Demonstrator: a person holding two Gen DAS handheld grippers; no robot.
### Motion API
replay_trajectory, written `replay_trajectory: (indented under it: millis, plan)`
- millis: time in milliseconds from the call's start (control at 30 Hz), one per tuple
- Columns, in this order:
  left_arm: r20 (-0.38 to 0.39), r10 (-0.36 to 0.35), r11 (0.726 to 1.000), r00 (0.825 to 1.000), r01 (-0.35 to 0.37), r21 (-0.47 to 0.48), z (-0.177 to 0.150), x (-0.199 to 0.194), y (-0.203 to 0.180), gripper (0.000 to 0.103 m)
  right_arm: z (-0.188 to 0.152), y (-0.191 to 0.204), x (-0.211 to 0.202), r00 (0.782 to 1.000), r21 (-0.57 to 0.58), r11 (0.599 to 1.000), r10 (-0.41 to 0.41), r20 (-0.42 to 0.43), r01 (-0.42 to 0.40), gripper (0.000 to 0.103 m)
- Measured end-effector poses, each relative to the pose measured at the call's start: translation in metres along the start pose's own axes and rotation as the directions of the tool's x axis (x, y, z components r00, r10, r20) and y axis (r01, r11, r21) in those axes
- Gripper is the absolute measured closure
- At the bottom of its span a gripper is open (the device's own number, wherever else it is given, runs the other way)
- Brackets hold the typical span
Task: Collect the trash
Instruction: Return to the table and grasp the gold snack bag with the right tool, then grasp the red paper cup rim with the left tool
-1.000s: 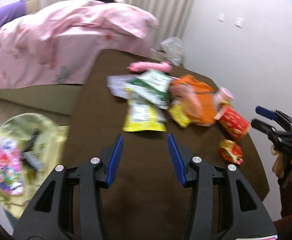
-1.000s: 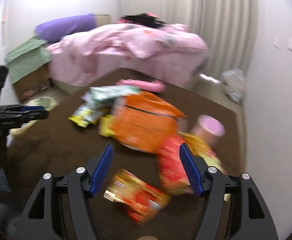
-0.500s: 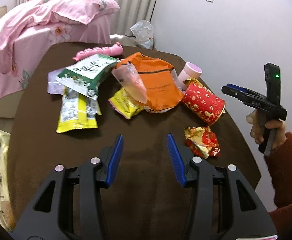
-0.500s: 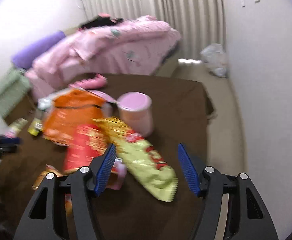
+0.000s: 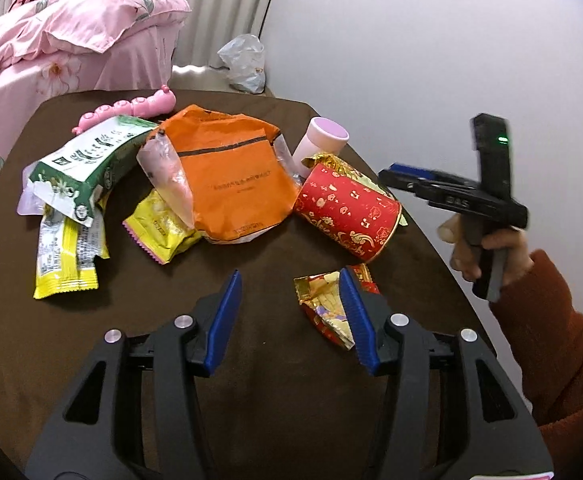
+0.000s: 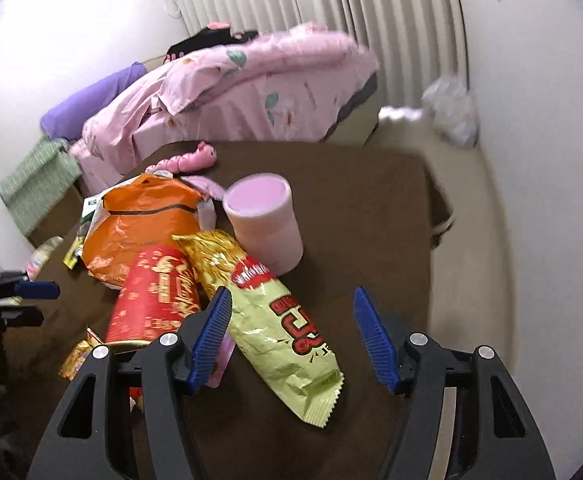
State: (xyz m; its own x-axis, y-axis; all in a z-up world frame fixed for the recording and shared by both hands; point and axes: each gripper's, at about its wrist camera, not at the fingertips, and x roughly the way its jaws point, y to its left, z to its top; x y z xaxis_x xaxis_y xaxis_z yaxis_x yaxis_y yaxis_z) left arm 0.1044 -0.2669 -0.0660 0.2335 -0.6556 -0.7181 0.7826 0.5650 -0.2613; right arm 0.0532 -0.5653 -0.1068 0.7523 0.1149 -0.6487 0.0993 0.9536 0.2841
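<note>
On the brown cloth-covered table [image 5: 103,360] the trash lies bunched toward its far half, leaving bare cloth at 6 o'clock in the left wrist view. The left gripper [image 5: 291,312] has its jaws apart, and they have just been opening; a crumpled red-and-gold foil wrapper [image 5: 323,304] lies just beside the right-hand blue pad, not pressed. At 12 o'clock sits a flat orange plastic bag [image 5: 231,176], with a red gold-patterned paper cup [image 5: 347,208] on its side at 1 o'clock, a green-and-white packet [image 5: 87,164] at 10 o'clock and yellow sachets [image 5: 67,256] at 9 o'clock. The table's right edge curves close under the right hand [image 5: 487,248].

The right gripper [image 6: 291,332] has jaws wide apart, recently narrowed a little, nothing clamped; a pale green-and-gold snack bag [image 6: 275,316] lies beneath the gap, nearer the left pad. A pink cylindrical tub [image 6: 263,224] stands at 12 o'clock. Open cloth extends to 2 o'clock, up to the table's far corner.
</note>
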Motion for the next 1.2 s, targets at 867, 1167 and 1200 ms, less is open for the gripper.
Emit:
replay_trajectory:
  millis: [867,1167,1200]
  plan:
    - [-0.016,-0.053,0.995,0.998,0.054,0.086,0.0,0.018,-0.051,0.051,-0.057,0.068,-0.026,1.0,0.061,0.998,-0.014,-0.024,0.016,0.085]
    - [-0.005,0.11,0.987,0.994,-0.109,0.115,0.009,0.041,-0.05,0.051,-0.064,0.062,-0.036,1.0,0.075,0.997,-0.009,-0.005,0.009,0.085]
    - [0.002,0.123,0.987,0.992,-0.123,0.099,0.011,0.038,-0.044,0.051,-0.064,0.064,-0.035,1.0,0.062,0.998,-0.012,-0.005,0.012,0.085]
